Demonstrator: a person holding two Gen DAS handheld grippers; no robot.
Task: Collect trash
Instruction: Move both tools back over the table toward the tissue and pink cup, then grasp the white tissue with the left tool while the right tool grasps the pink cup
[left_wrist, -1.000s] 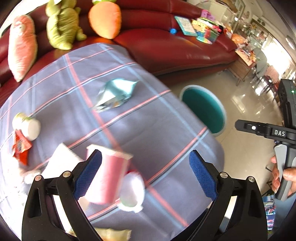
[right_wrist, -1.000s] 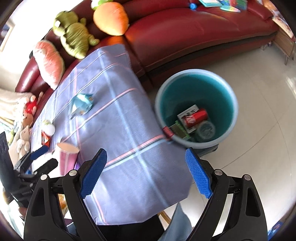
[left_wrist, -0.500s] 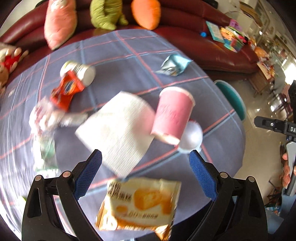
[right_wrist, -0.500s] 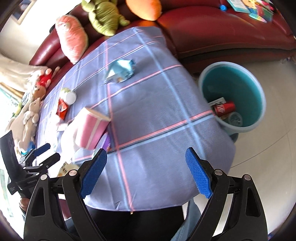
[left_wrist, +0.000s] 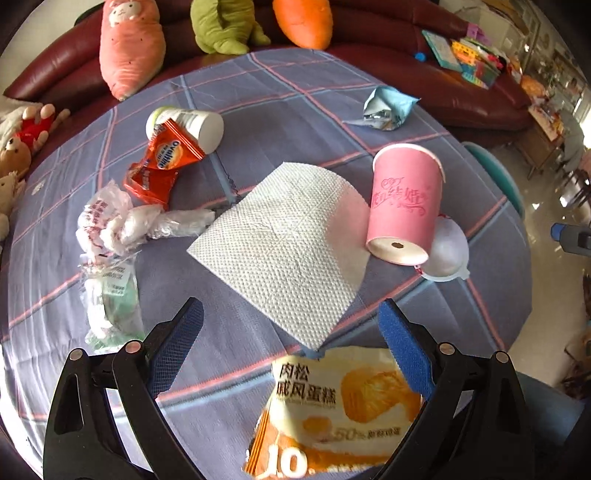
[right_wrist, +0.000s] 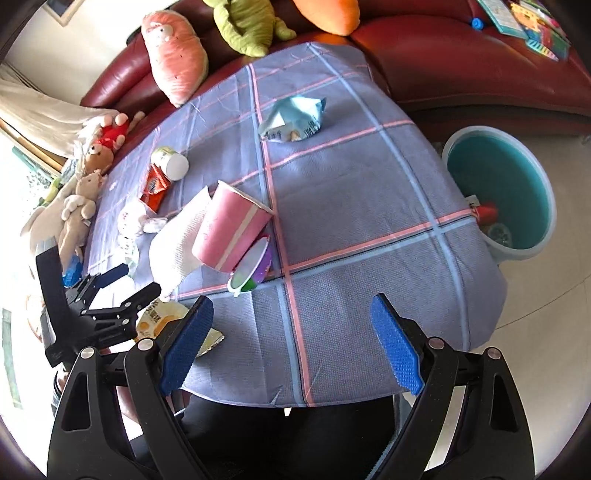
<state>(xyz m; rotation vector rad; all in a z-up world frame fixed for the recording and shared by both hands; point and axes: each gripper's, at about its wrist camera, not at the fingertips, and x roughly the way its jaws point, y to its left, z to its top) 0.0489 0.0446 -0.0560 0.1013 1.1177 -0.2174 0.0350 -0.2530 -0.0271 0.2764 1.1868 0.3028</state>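
Left wrist view: the left gripper hangs over the near edge of the checked tablecloth with its jaws spread wide and nothing clamped. A yellow cake wrapper lies right between the two blue pads, not touched as far as the view shows. Just past it sits a white paper towel, and a pink paper cup lies tipped on the towel's right edge, leaning on a clear plastic lid. Further left there's a crumpled plastic bag, a red snack packet against a small white bottle, and a blue foil packet off on its own at the far right.

Right wrist view: the right gripper is also wide open and empty, hovering over bare cloth at the table's near edge. The teal bin stands on the floor just right of the table, with a red can and other scraps already inside. The left gripper shows up at lower left, above the cake wrapper.
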